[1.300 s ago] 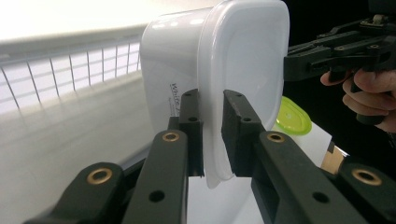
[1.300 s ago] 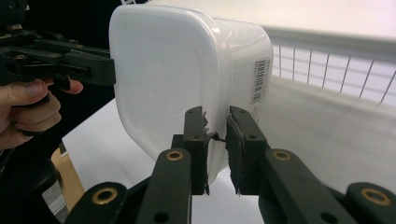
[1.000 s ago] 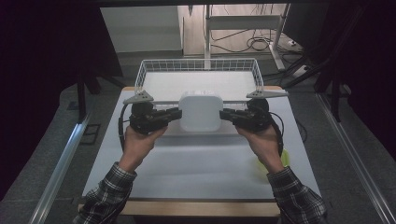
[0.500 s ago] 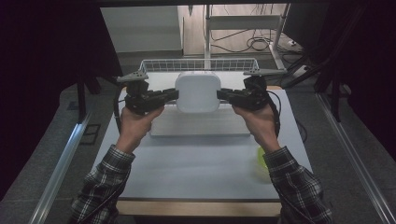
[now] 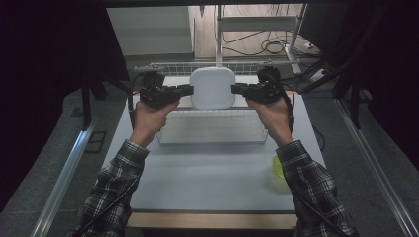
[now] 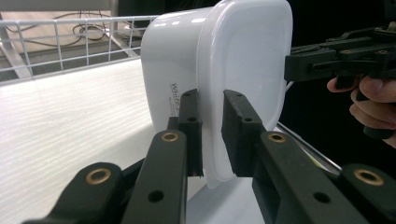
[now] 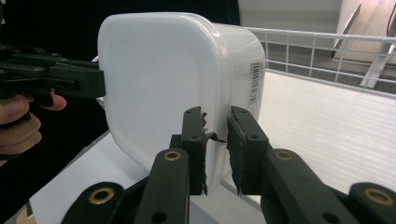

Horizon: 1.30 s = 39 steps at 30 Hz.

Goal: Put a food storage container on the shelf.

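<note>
Spreading across most of the high view, the white table [image 5: 207, 182] carries a wire basket [image 5: 212, 129] with a pale floor, its far rail running behind the two grippers. Above that basket, clear of its floor, hangs the white plastic container [image 5: 212, 88], a rounded square tub with its lid on, turned so that its broad lidded face looks back toward the person. The left gripper view shows its lid rim [image 6: 212, 140] standing out as a thin lip around the body, and the right gripper view shows a barcode label [image 7: 254, 83] on its side wall. The person's arms in checked sleeves [image 5: 121, 170] come in from the near edge, one hand to each side of the tub. The left gripper [image 5: 185, 90] meets the container's left edge, and its own view shows its two black jaws closed narrowly on the lid rim, one pad on either side of the lip. The right gripper [image 5: 238, 89] does the same at the right edge, its jaws pinched on the rim there with only the thin lip between them. A small yellow-green object [image 5: 276, 167] lies on the table near the right sleeve, well apart from the basket
</note>
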Each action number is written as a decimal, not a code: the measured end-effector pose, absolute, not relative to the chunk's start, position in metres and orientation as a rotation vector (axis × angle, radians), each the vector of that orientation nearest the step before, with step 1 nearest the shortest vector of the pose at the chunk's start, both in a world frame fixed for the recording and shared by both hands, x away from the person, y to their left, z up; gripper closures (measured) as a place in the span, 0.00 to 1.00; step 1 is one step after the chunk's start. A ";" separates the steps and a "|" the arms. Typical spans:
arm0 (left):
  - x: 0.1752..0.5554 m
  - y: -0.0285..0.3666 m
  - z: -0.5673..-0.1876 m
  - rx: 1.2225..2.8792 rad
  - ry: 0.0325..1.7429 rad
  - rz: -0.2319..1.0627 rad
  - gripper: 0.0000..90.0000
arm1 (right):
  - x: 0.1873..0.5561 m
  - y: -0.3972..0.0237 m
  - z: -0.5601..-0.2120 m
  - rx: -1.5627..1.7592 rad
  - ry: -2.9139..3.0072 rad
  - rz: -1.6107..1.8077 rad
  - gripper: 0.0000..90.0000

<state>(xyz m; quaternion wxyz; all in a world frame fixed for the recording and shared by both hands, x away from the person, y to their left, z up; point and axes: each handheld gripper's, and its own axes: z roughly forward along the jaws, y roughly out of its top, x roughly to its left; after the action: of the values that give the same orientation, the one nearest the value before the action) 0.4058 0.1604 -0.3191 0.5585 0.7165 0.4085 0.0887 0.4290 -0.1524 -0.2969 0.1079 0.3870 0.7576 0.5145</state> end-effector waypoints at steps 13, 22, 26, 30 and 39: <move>0.420 0.156 -0.319 1.675 0.971 0.204 0.71 | 0.442 -0.149 -0.295 1.151 2.226 1.512 0.78; 0.427 0.149 -0.325 1.691 0.986 0.234 0.64 | 0.450 -0.146 -0.298 1.165 2.227 1.472 0.71; 0.431 0.146 -0.329 1.711 1.007 0.266 0.58 | 0.455 -0.143 -0.301 1.197 2.214 1.481 0.65; 0.433 0.145 -0.329 1.694 1.015 0.259 0.55 | 0.458 -0.143 -0.302 1.210 2.203 1.467 0.62; 0.440 0.145 -0.327 1.690 1.040 0.295 0.48 | 0.464 -0.142 -0.303 1.238 2.163 1.448 0.61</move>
<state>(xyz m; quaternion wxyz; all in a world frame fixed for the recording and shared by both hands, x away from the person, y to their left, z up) 0.4401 0.1454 -0.3267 0.5379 0.7101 0.4370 0.1240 0.4638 -0.1416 -0.3028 0.1293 0.4261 0.7440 0.4982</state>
